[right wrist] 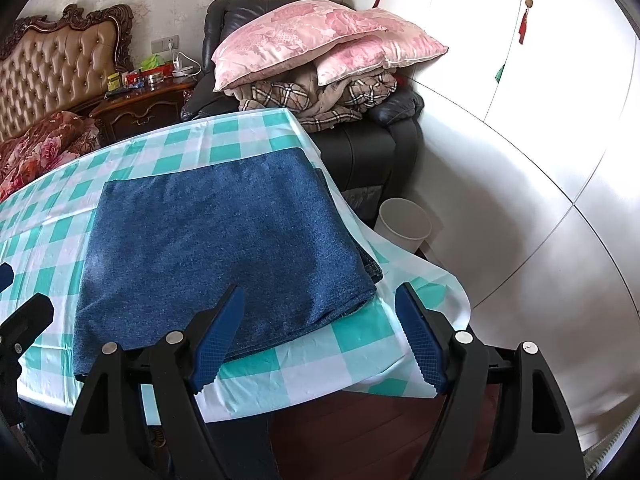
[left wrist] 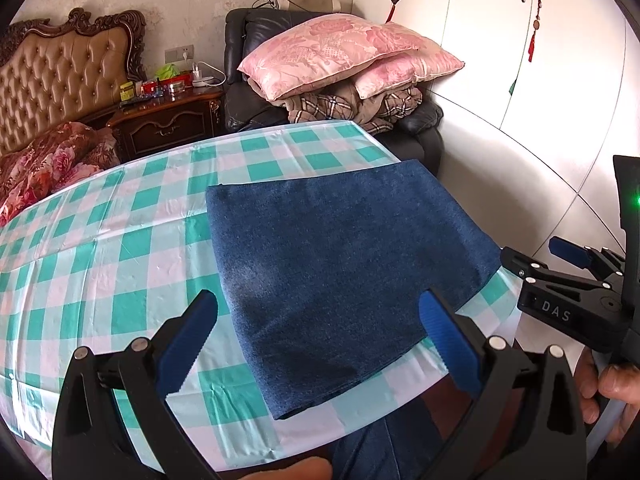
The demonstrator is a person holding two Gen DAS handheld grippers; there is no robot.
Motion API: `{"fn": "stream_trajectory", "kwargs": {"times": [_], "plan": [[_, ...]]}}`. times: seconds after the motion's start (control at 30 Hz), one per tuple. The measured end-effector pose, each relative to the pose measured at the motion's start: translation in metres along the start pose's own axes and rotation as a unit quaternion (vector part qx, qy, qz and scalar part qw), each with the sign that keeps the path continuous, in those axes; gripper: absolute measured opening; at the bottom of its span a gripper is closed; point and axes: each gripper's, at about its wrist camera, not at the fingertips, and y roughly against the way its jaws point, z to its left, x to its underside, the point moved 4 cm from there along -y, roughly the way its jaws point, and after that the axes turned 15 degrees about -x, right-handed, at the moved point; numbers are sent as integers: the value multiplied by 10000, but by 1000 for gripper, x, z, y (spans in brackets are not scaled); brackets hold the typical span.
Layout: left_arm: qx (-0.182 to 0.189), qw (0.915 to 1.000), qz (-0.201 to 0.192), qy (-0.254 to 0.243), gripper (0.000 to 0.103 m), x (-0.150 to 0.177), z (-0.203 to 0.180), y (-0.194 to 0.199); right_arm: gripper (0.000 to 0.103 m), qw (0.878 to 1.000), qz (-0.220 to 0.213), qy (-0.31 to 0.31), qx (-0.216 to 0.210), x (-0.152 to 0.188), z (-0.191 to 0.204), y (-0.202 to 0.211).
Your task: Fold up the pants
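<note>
The blue denim pants [left wrist: 340, 272] lie folded into a flat rectangle on the table with the green and white checked cloth [left wrist: 120, 248], near its right corner. They also show in the right wrist view [right wrist: 216, 256], with stacked layer edges at their right side. My left gripper [left wrist: 320, 320] is open and empty, held above the near edge of the pants. My right gripper [right wrist: 320, 320] is open and empty, above the near right corner of the pants. The right gripper also shows at the right of the left wrist view [left wrist: 560, 264].
A black armchair [right wrist: 360, 144] piled with pink pillows [right wrist: 320, 36] and a plaid blanket stands behind the table. A white bin [right wrist: 404, 224] sits on the floor to the right. White wardrobe doors [right wrist: 540, 140] are close on the right. A bed and nightstand [left wrist: 168, 124] are at the left.
</note>
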Motion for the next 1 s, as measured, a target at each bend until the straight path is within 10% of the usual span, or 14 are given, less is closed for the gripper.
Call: {"fn": "stream_trajectory", "kwargs": {"times": [0.63,0.87,1.0], "plan": [[46,10000,-25,-19,101,-2,-4,-1,74,10000,4,-5,-4,1,0,-2],[629,9977,-221,-78,101,-6,-12,-5,74,9999,16,-160,-41,5,-5,-7],[235,9986,-356,328,101,1,52,6,77,9987,-19,-500,-130,4,-15,-17]]}}
